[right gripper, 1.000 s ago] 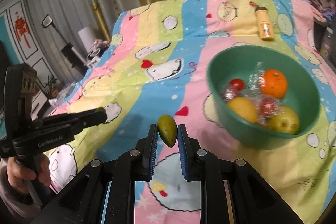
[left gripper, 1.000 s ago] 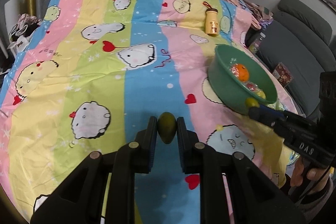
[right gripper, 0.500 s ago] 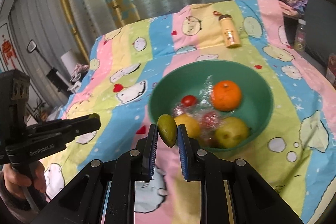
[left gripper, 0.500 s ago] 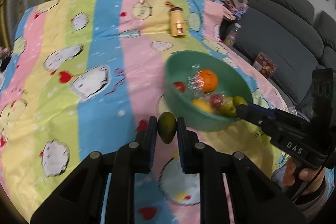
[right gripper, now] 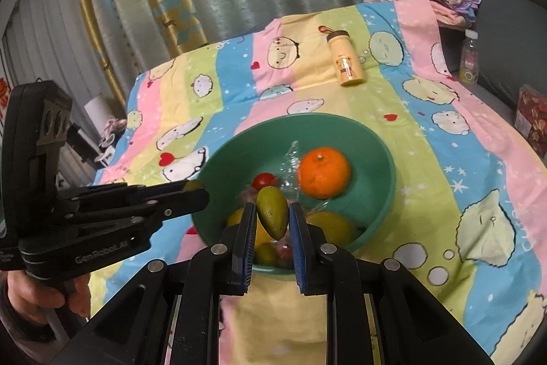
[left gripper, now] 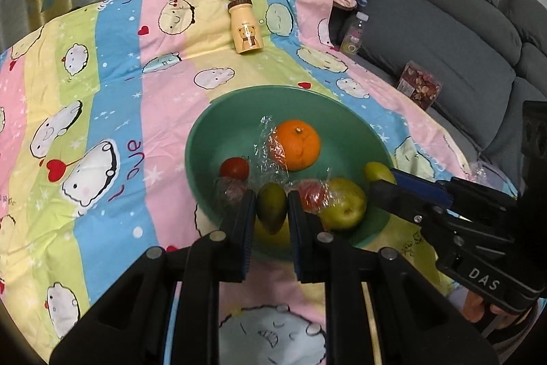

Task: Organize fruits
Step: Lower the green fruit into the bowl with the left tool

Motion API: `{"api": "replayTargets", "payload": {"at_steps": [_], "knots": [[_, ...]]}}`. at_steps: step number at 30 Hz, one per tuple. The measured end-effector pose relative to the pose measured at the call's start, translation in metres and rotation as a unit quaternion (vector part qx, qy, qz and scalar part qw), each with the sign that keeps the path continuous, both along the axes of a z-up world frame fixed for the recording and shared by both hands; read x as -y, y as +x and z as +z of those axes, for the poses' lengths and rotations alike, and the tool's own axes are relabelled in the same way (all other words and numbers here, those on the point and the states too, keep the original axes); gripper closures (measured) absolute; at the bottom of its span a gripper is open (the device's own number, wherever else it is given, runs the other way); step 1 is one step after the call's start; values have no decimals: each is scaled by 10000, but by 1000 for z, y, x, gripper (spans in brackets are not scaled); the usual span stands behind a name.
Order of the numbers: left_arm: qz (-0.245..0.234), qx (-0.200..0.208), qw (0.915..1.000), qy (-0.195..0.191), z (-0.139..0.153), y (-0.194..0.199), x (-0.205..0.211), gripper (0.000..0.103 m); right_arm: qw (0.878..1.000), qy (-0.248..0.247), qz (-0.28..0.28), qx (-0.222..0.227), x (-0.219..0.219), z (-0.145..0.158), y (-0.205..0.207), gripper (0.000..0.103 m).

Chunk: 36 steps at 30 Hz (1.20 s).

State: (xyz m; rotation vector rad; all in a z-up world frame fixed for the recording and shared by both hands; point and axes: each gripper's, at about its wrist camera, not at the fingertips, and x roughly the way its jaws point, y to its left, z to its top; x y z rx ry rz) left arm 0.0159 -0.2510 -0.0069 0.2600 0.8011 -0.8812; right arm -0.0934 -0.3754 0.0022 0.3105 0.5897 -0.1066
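**Two green fruits held over a nearly full bowl**

A small olive-green oval fruit [left gripper: 271, 207] sits low in the centre of the left wrist view, pinched by the left gripper [left gripper: 271, 211], its long axis upright. In the right wrist view, the right gripper [right gripper: 272, 221] pinches a similar green fruit [right gripper: 272, 217], tilted, tip toward lower right. Both hang over the near rim of a round teal plastic bowl [left gripper: 205, 139] already holding an orange [left gripper: 298, 144], a tomato and a pear. Releasing both appears to be what remains.

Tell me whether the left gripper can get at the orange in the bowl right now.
Probably not yet: the left gripper is shut on a small green fruit. The orange itself lies uncovered on top in the green bowl.
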Motion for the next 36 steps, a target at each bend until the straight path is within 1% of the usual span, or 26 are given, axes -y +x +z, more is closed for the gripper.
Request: {"api": "replayTargets", "payload": {"at_steps": [6,13,23,36], "knots": [[-62,-20,9997,238,-8,7,19,85,9999,42,-60,-153,16,-5,8,82],[-71,-1,9992,386,-12,16,31,85,9998,30,-41,-212,22,-6,15,82],[-29,-63,9986,523,-17,25,36,85,9994,-39,93,-317,20,-5,29,82],[-20,-67,9974,722,-25,30,39,85,9989,-35,127,-449,19,-9,37,82]]}}
